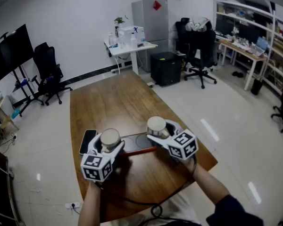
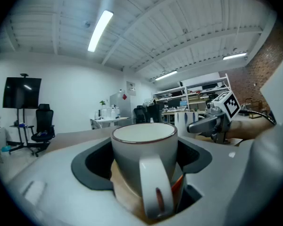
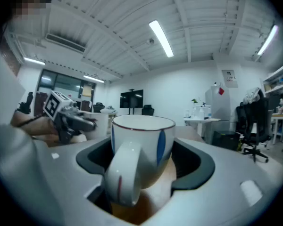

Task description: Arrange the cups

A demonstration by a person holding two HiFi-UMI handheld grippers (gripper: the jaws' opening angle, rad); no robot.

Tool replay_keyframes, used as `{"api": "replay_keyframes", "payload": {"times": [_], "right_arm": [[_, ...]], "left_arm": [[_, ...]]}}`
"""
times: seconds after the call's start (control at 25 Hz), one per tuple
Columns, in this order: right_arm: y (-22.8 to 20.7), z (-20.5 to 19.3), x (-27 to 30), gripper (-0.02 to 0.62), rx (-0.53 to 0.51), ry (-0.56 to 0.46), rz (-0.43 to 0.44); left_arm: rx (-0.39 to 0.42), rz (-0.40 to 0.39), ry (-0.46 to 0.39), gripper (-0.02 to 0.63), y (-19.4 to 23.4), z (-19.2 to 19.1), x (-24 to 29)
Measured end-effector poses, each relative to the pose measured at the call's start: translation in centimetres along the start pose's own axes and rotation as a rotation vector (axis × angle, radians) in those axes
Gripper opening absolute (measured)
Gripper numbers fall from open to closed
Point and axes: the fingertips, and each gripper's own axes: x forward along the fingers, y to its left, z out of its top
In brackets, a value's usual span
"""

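Note:
Over the near end of the wooden table (image 1: pixel 114 100) I hold two cups side by side. A plain white cup with a dark red rim (image 2: pixel 144 147) sits between the jaws of my left gripper (image 2: pixel 144 161), handle towards the camera. My right gripper (image 3: pixel 142 149) is shut on a white cup with blue leaf marks (image 3: pixel 153 142), handle also towards the camera. In the head view the left gripper (image 1: pixel 109 144) and its cup (image 1: pixel 110 136) are at the left. The right gripper (image 1: pixel 157 130) and its cup (image 1: pixel 156 124) are slightly farther away. Each gripper shows in the other's view.
A black phone (image 1: pixel 87 141) lies at the table's left edge, and a dark flat pad (image 1: pixel 136 140) with a red strip (image 1: pixel 140 151) lies between the grippers. Office chairs, desks and a fridge stand around the room, well beyond the table.

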Motion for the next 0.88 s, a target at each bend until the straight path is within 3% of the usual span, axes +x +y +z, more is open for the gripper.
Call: {"api": "replay_keyframes", "payload": {"times": [0.16,0.32,0.6,0.72,0.76,0.84,0.88], "right_arm": [[-3.9,-2.2,-0.8,0.374,0.037,0.078,-0.102],[-4.7,-3.0,-0.5,0.374,0.090,0.085,-0.098],[-4.1,-3.8,-0.3,0.377,0.120,0.142,-0.071],[-3.4,-3.5,-0.2,0.379,0.069,0.137,-0.055],[-3.1,-3.2,-0.3,0.391,0.040,0.129,-0.051],[-2.4,-2.9,-0.7,0.511,-0.001,0.117,-0.036],[-2.1,-2.9,-1.0,0.523,-0.004,0.115,-0.024]], "left_arm": [[-0.093,0.094,0.046,0.402,1.3,-1.6,-4.5],[-0.189,0.123,0.070,0.401,0.1,-4.0,-6.7],[-0.149,0.158,0.054,0.403,-0.2,-4.6,-7.5],[-0.152,0.138,0.057,0.407,-0.6,-4.8,-7.6],[-0.154,0.127,0.051,0.410,-1.0,-4.8,-7.7],[-0.156,0.129,0.014,0.416,-1.4,-4.5,-8.2],[-0.149,0.139,-0.005,0.417,-1.4,-4.1,-8.5]]}}
